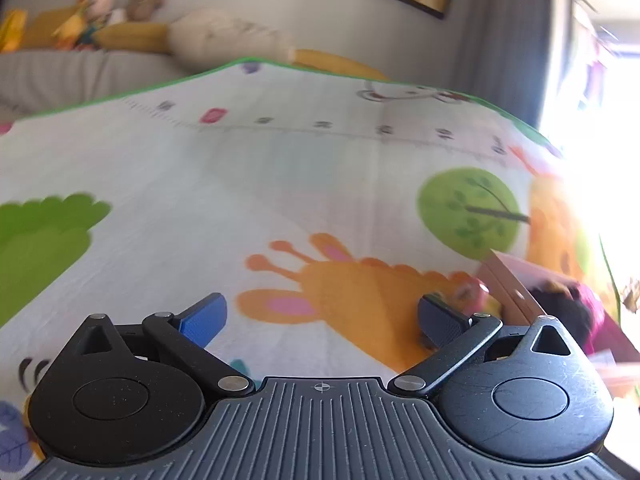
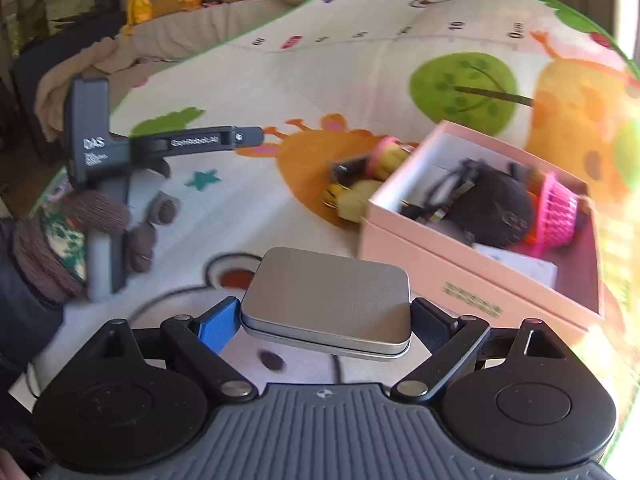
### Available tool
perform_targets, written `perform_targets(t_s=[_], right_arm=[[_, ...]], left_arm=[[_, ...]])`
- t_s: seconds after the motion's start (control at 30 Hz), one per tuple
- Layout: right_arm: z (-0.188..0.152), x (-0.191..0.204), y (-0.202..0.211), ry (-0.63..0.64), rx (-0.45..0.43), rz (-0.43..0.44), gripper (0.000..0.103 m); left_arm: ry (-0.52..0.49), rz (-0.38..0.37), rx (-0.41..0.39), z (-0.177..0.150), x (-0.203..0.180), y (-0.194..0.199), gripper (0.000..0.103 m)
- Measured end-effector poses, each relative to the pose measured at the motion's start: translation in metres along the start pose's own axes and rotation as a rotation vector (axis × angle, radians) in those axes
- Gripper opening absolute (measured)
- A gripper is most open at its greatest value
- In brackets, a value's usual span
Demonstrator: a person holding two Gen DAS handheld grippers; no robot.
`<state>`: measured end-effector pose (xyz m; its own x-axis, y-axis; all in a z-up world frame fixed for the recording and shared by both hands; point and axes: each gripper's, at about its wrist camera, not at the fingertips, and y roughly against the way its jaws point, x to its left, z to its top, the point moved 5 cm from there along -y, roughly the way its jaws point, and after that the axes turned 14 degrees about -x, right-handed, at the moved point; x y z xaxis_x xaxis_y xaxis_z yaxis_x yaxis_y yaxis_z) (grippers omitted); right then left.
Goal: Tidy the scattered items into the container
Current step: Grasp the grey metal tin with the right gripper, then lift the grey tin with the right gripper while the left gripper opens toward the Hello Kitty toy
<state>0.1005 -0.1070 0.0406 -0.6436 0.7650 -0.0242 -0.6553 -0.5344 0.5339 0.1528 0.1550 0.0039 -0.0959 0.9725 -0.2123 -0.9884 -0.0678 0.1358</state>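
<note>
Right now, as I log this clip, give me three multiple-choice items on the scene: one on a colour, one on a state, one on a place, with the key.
1. The tin between the right gripper's fingers is:
A. red
B. silver
C. green

2. The left gripper's fingers are:
A. shut on the tin
B. shut on a toy
C. open, with nothing between them

3. The pink basket lies:
A. inside the pink box
B. on top of the tin
C. between the left gripper's fingers

Key: 1 B, its lid is plain grey metal; 2 C, only the printed mat shows between them; 3 A, it sits within the box's walls beside a black pouch.
</note>
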Motion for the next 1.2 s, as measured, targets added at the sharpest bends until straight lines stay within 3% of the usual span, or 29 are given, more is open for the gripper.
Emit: perform_targets(t_s=[0.1, 0.2, 0.3, 0.43, 0.5, 0.53, 0.57, 0.63, 0.83, 0.9, 1.0, 1.13, 1.2], right_arm=[[-0.024, -0.026, 0.015, -0.053, -0.034, -0.101, 0.092], [-0.036, -0.052, 0.027, -0.189, -0.102, -0.143, 0.094], [-0.045, -0.07, 0.034, -0.301, -0.151, -0.175, 0.094], [-0.057, -0.077, 0.04, -0.345, -0.186, -0.195, 0.094], [-0.061, -0.079, 0.042, -0.354, -0.192, -0.196, 0.094], [-0.063, -0.08, 0.043, -0.362, -0.194, -0.198, 0.094], [-0.065, -0.082, 0.044, -0.373, -0.196, -0.199, 0.094], [-0.07, -0.086, 0.045, -0.398, -0.199, -0.209, 0.094], [-0.079, -0.088, 0.046, -0.413, -0.194, -0.226, 0.094], [-0.079, -0.087, 0.048, -0.412, -0.199, -0.226, 0.094], [-0.078, -0.085, 0.053, -0.409, -0.215, -0.225, 0.095], [-0.079, -0.082, 0.059, -0.406, -0.229, -0.218, 0.095], [-0.08, -0.078, 0.062, -0.395, -0.23, -0.218, 0.095]], left_arm=[[-0.138, -0.12, 0.001, -0.006, -0.04, 0.005, 0.103], [-0.266, -0.211, 0.049, -0.017, -0.075, 0.004, 0.103], [-0.397, -0.257, 0.097, -0.029, -0.102, -0.004, 0.103], [-0.463, -0.303, 0.161, -0.038, -0.116, -0.021, 0.101], [-0.481, -0.319, 0.186, -0.042, -0.121, -0.028, 0.063], [-0.483, -0.329, 0.201, -0.043, -0.123, -0.032, 0.066], [-0.482, -0.332, 0.206, -0.045, -0.124, -0.035, 0.079], [-0.492, -0.323, 0.211, -0.047, -0.126, -0.042, 0.082], [-0.473, -0.327, 0.221, -0.043, -0.127, -0.052, 0.058], [-0.459, -0.32, 0.209, -0.038, -0.128, -0.044, 0.038], [-0.448, -0.32, 0.194, -0.028, -0.128, -0.022, 0.024], [-0.472, -0.298, 0.172, -0.023, -0.124, 0.006, 0.023], [-0.492, -0.23, 0.167, -0.022, -0.114, 0.01, 0.027]])
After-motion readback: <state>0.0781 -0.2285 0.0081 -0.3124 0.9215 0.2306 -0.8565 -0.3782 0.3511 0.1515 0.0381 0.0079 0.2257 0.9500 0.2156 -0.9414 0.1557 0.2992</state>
